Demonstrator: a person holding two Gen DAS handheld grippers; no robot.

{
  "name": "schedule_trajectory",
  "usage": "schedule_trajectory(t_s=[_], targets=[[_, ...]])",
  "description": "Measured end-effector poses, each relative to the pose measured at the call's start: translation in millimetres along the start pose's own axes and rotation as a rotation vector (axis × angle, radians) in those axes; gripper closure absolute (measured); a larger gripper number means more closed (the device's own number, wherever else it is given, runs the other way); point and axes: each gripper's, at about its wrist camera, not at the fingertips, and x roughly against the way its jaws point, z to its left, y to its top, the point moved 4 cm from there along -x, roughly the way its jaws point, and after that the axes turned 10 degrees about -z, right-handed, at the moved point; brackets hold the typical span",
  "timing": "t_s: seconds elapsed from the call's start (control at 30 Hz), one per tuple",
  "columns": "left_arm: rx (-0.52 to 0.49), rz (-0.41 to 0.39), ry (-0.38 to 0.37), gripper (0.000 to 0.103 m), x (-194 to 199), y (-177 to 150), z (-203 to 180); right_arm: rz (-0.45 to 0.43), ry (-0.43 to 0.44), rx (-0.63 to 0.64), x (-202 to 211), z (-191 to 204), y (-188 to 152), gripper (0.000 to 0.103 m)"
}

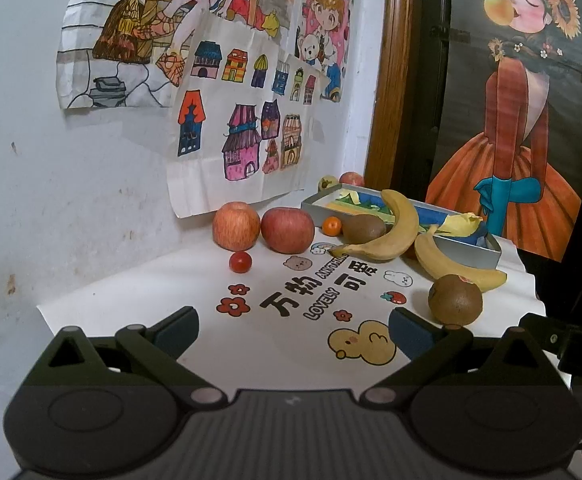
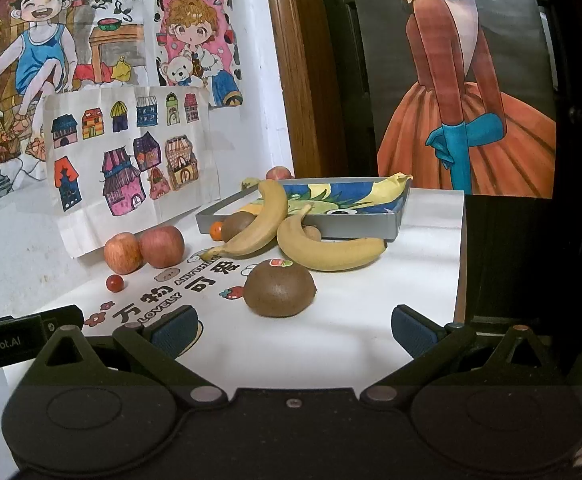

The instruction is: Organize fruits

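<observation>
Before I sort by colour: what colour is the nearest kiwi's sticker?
Red and green sticker, clearest in right wrist view.

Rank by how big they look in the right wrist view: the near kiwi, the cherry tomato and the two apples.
1. Near kiwi, though it lies closest to the camera, so that is unsure.
2. The two apples look alike.
3. Cherry tomato, clearly smallest.

Left gripper (image 1: 293, 330) sat low and level, jaws spread wide, nothing between the blue pads (image 1: 177, 330). Right gripper (image 2: 293, 330) matched it: jaws wide apart, blue pads (image 2: 411, 330) bare, holding nothing. Each unit's dark housing showed at the inner edge of the other's view, so the two were side by side.
</observation>
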Motion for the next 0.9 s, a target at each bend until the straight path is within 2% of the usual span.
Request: schedule_trajectory(t_s=[0.6,0.9], targets=[[0.0,0.003,0.0,0.0,0.1,-0.3,-0.1,0.005,0.001,-0.003,-0.9,1.4,7.4,0.001],[0.0,0.005,-0.001,0.0,-0.1,-0.2,0.0,0.006,0.002,-0.001,-0.8,0.6,0.1,0.001]])
